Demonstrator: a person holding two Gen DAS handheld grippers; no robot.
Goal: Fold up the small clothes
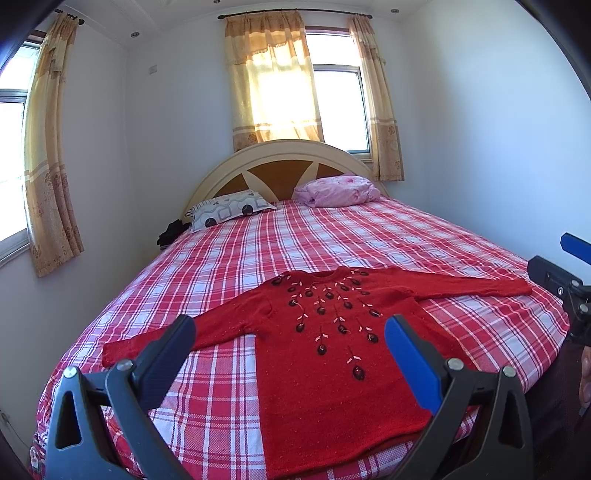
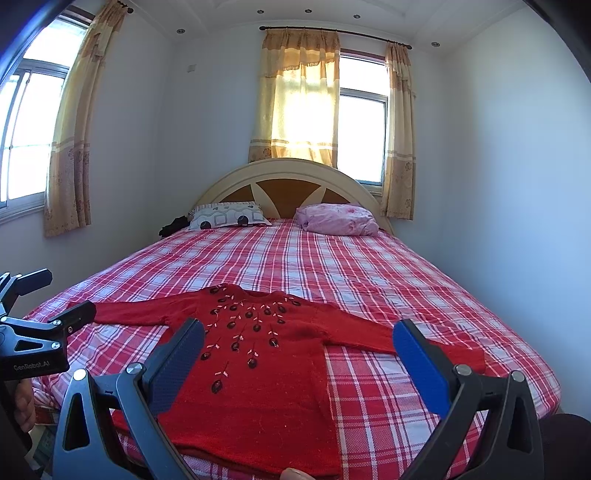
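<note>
The red sweater (image 1: pixel 332 354) lies flat on the bed (image 1: pixel 332 236), just ahead of both grippers, sleeves stretched out sideways. The left gripper (image 1: pixel 290 354) and right gripper (image 2: pixel 299 358) have their fingers spread wide, holding nothing. Each sleeve lies nearest the gripper on its own side.

Bed sheet (image 1: pixel 332 236): red, pink and white plaid, spread flat across the whole mattress.
Headboard (image 1: pixel 280 162): arched, cream frame with brown panels, at 12 o'clock against the far wall.
Patterned pillow (image 1: pixel 229 212): white with grey and dark shapes, at 11 o'clock beside the headboard.
Pink bundle (image 1: pixel 338 190): floral bedding, at 1 o'clock.
Curtains (image 1: pixel 275 77): yellow-beige, on a dark rod (image 1: pixel 332 11) over the sunlit window.
Dark object (image 1: pixel 170 230): at the bed's 10 o'clock edge, unclear.
</note>
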